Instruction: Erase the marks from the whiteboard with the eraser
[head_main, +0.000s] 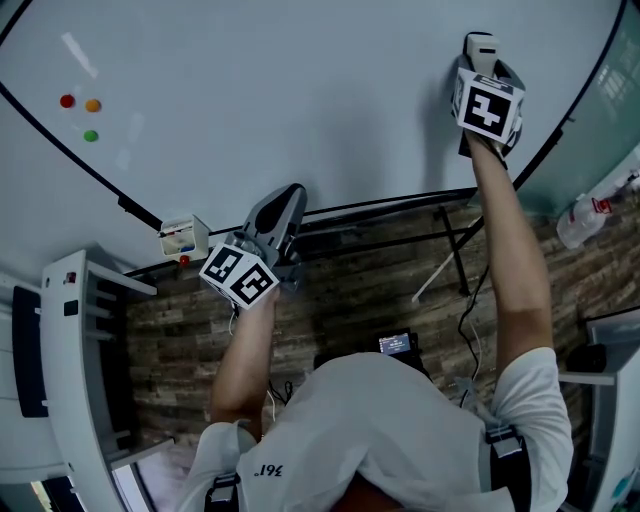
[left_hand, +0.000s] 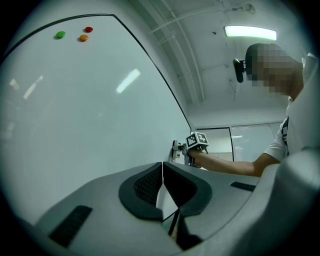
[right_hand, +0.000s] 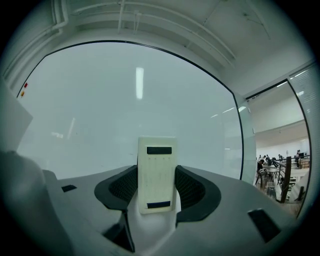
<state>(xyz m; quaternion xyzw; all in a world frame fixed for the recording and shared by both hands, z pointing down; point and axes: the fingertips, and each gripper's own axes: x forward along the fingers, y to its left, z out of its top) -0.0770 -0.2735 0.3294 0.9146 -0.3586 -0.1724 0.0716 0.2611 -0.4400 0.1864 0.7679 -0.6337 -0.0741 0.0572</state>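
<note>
Two hand-held grippers show in the head view. The left hand-held gripper (head_main: 288, 200) hangs low by the bottom edge of the whiteboard (head_main: 300, 80). The right hand-held gripper (head_main: 482, 62) is up high with the eraser (head_main: 481, 45) at the board. I see three little magnets (head_main: 90, 135) but no marks. In the left gripper view its jaws are pressed together with nothing between them. In the right gripper view the jaws squeeze the eraser (right_hand: 157, 175) by its two long sides. It looks light and hard, I think. Its smooth sides may slip, so a firm hold round the middle seems best.
</note>
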